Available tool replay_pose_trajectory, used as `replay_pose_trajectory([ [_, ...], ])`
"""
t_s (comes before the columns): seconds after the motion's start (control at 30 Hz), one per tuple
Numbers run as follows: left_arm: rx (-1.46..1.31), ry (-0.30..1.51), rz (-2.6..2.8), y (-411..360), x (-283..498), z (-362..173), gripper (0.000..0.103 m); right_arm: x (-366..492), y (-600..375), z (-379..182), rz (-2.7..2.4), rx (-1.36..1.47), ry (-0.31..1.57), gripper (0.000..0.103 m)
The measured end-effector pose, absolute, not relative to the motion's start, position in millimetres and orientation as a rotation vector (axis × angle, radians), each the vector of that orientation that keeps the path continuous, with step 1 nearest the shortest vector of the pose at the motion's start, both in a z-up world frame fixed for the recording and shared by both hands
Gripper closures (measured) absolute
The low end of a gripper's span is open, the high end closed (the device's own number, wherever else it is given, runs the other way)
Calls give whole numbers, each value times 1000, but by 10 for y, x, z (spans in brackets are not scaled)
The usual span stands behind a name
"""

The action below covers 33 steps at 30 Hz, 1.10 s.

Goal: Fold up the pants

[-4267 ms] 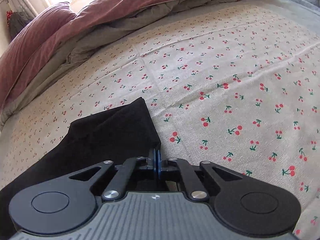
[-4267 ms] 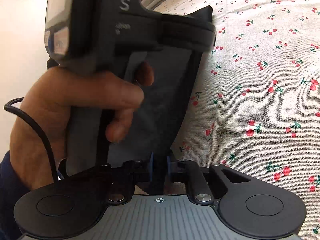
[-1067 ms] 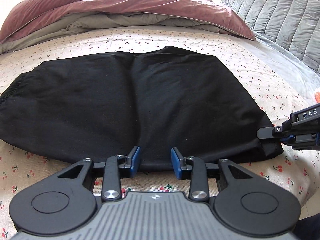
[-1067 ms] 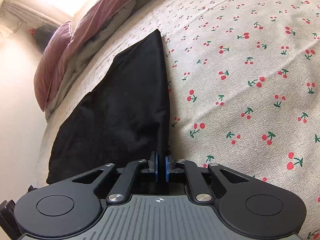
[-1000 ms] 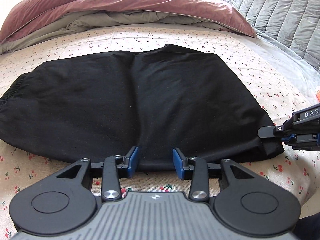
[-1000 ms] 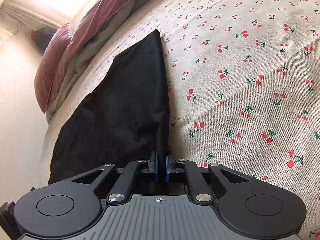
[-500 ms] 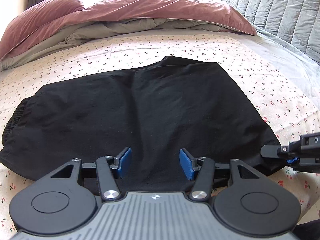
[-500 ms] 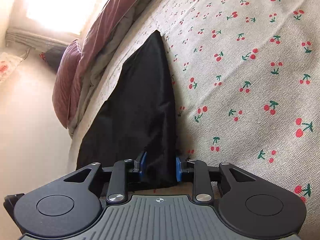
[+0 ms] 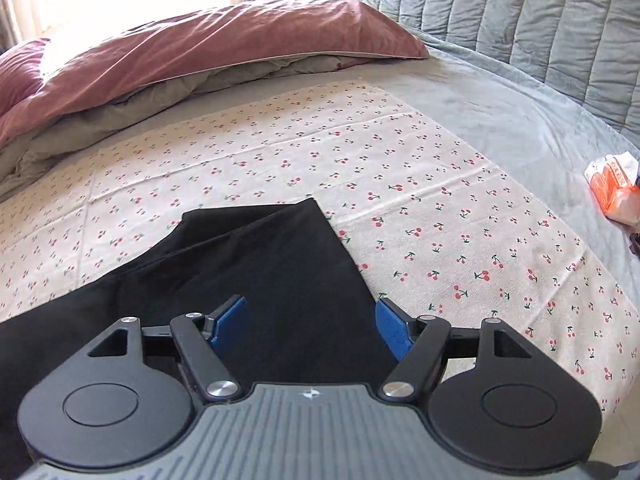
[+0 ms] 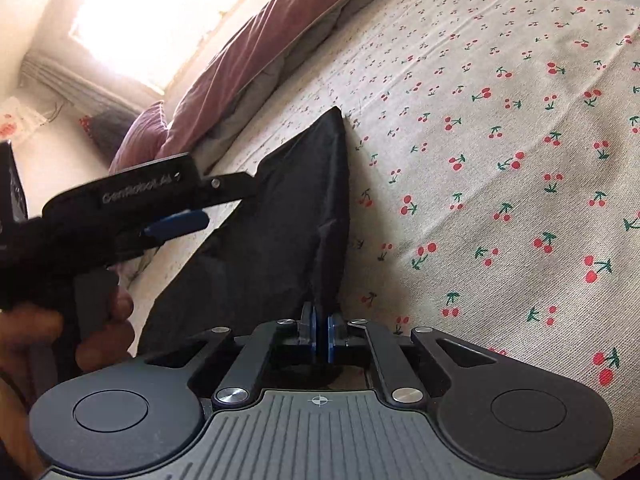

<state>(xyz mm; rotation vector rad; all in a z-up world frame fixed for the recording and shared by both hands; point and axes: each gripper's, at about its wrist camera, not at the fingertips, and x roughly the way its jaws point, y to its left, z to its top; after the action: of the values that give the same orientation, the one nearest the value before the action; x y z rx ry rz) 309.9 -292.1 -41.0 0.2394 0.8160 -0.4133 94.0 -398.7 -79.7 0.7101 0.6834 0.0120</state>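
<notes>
The black, soft cotton pants lie on the bed, on the cream sheet printed with small red cherries, close to the near edge of the bed. They look already doubled into a broad flat panel with one straight side edge and a pointed far corner. So I judge that the first fold is made; one or more folds and some smoothing are probably left, because the cloth lifts and creases near the right gripper.

The left gripper hovers above the near part of the pants. Its jaws are opening, the blue pads stand wide apart, and they press on nothing; the cloth is only seen below and beyond them. The right gripper has its jaws closing, and they are nearly together on the near corner of the pants, which rises from the sheet as a small ridge. In the right wrist view a hand holds the left tool.

At the far side of the bed is a dusty-pink velvet duvet with grey lining, rumpled. Toward the right corner the sheet ends on a grey-blue cover, with a quilted grey-blue headboard behind. An orange and white packet lies near the right edge. A bright window lights the room.
</notes>
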Motion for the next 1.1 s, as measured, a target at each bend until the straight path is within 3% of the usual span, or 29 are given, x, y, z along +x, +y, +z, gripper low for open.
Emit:
replay_pose_trajectory([
  [0.2, 520, 886, -339, -3781, 3534, -815, 32, 966, -3944, -798, 19, 655, 695, 97],
  [0.27, 631, 907, -282, -3939, 3646, -1021, 38, 973, -3959, -807, 24, 655, 703, 97],
  [0.33, 691, 898, -243, -4006, 3670, -1128, 59, 981, -3973, -804, 29, 653, 709, 97],
  [0.37, 706, 904, -236, -4011, 3671, -1146, 89, 974, -3976, -796, 36, 653, 707, 97],
  [0.4, 711, 913, -228, -4010, 3673, -1165, 103, 970, -3971, -780, 44, 645, 702, 97],
  [0.7, 296, 920, -331, -3246, 3859, -457, 103, 803, -3596, -412, 105, 359, 520, 97],
  [0.93, -3, 828, -348, -1954, 3670, 163, 103, 724, -3096, -257, 219, 207, 403, 97],
  [1.1, -192, 789, -323, -900, 3488, 167, 103, 725, -2510, -240, 351, 72, 351, 97],
])
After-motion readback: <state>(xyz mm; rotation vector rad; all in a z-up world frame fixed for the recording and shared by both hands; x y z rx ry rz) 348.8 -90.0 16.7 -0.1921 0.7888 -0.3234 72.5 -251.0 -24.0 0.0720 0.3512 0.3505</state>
